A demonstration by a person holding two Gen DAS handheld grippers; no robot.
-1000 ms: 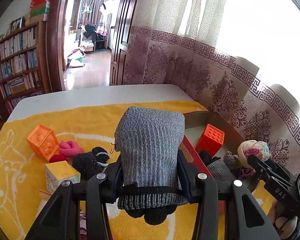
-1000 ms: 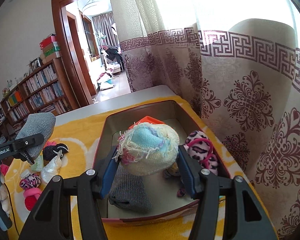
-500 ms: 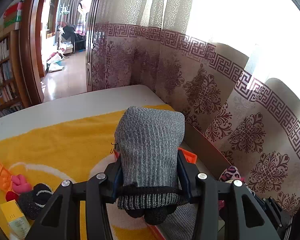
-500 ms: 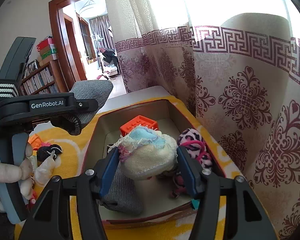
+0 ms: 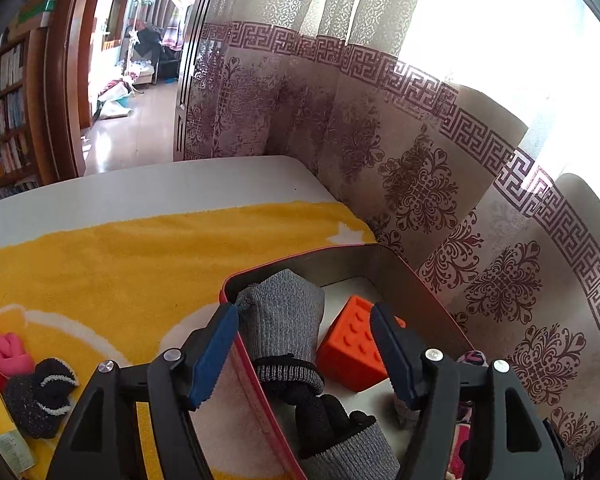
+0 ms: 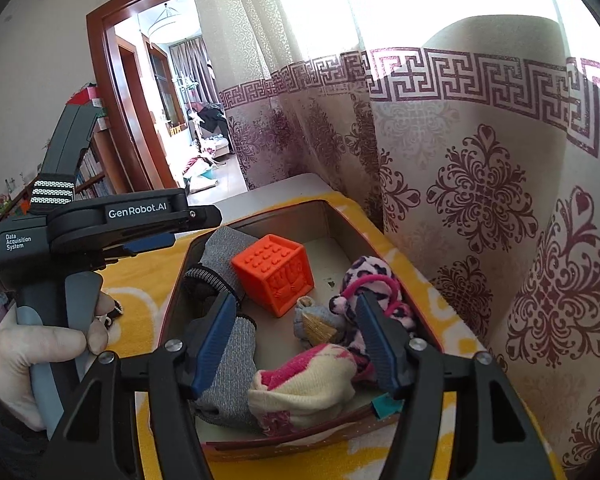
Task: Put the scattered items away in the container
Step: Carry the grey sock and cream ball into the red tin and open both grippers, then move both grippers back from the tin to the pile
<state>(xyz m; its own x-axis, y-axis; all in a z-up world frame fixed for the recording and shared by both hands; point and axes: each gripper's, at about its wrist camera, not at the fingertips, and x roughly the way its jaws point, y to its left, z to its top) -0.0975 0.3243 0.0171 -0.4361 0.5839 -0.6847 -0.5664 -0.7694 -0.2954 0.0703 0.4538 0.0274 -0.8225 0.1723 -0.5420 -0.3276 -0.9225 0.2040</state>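
An open metal tin (image 5: 300, 257) with a red rim sits on a yellow towel. My left gripper (image 5: 304, 356) hovers over its left wall with jaws opening. The rolled grey sock (image 5: 284, 320) lies loose between and below them, inside the tin beside an orange cube (image 5: 352, 348). My right gripper (image 6: 294, 346) hangs over the tin's near end, jaws also opening, and the cream-and-pink sock (image 6: 304, 388) rests in the tin (image 6: 284, 216) under them, free of the pads. In the right wrist view the left gripper (image 6: 172, 232) stands above the grey sock (image 6: 224, 252).
The tin also holds the orange cube (image 6: 274, 276), a leopard-print scrunchie (image 6: 368, 292), a small grey-blue piece (image 6: 316, 320) and another grey sock (image 6: 228, 376). Left on the towel lie a black sock ball (image 5: 40, 396), a pink knot (image 5: 10, 354) and a yellow box (image 5: 0, 428). Curtains hang close behind.
The left gripper swung right over the tin, opened, and the grey sock fell in. The right gripper's jaws widened and the cream sock dropped from them into the tin.
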